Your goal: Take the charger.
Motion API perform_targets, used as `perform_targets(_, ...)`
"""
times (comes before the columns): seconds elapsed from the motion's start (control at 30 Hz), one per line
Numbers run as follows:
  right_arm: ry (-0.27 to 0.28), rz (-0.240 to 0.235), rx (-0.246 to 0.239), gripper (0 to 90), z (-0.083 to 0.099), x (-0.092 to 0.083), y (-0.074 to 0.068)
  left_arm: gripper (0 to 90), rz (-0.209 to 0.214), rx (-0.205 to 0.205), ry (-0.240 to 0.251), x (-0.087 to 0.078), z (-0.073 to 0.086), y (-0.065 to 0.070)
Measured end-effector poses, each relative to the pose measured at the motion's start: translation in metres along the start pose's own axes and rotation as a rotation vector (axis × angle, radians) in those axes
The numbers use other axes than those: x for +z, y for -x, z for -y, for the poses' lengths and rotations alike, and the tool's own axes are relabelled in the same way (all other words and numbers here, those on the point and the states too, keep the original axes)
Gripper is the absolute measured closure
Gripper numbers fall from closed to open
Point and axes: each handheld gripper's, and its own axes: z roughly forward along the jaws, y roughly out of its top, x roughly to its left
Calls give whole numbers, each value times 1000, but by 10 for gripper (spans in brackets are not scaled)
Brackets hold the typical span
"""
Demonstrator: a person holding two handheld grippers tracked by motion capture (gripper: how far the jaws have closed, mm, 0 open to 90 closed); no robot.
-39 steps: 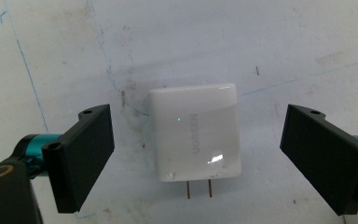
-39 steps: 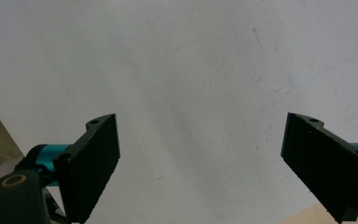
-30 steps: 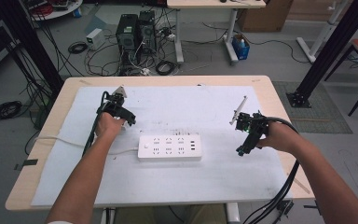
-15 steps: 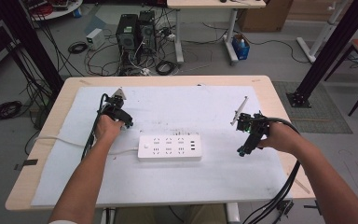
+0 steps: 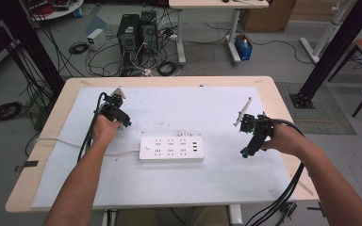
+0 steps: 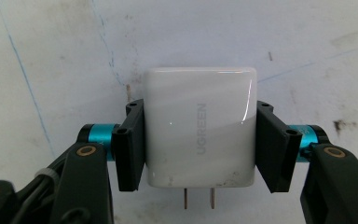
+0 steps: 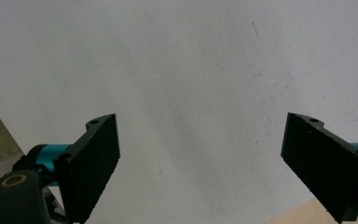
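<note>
My left gripper (image 6: 200,140) is shut on a white UGREEN wall charger (image 6: 200,126). Its jaws have just been closing, and the black pads (image 6: 131,144) now press on both sides of the charger. The charger's two metal prongs point back toward the camera, over the white mat. In the high view this left gripper (image 5: 124,123) is at the mat's left, up and left of a white power strip (image 5: 171,149). My right gripper (image 7: 200,163) stands open with nothing between its jaws. It hovers over the mat, to the right of the strip, at the right gripper (image 5: 245,153) in the high view.
The strip's white cord (image 5: 52,140) runs left off the wooden table (image 5: 283,101). A white mat (image 5: 179,108) covers most of the tabletop. Computers and cables lie on the floor beyond the far edge.
</note>
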Motion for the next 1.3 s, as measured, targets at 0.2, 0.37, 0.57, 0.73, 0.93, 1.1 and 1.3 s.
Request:
perform_targets(0.2, -1, 17, 7, 108, 1, -1, -2, 425, 40, 227, 97, -31, 6, 6)
perform_targets(0.37, -3, 32, 17, 108, -1, -3, -5, 425, 95, 392, 114, -55, 10, 15)
perform_targets(0.57, 1, 50, 22, 108, 2, -6, -11, 425, 149, 558, 131, -87, 12, 25)
perform_targets(0.73, 13, 57, 21, 108, 4, -9, -14, 425, 186, 654, 157, -108, 18, 35)
perform_targets(0.93, 20, 63, 11, 108, 4, -11, -20, 426, 238, 739, 174, -126, 29, 44)
perform_targets(1.1, 29, 61, 10, 108, 5, -11, -22, 426, 252, 802, 193, -140, 39, 53)
perform_targets(1.3, 28, 61, -4, 108, 2, -9, -24, 425, 253, 846, 188, -150, 47, 60)
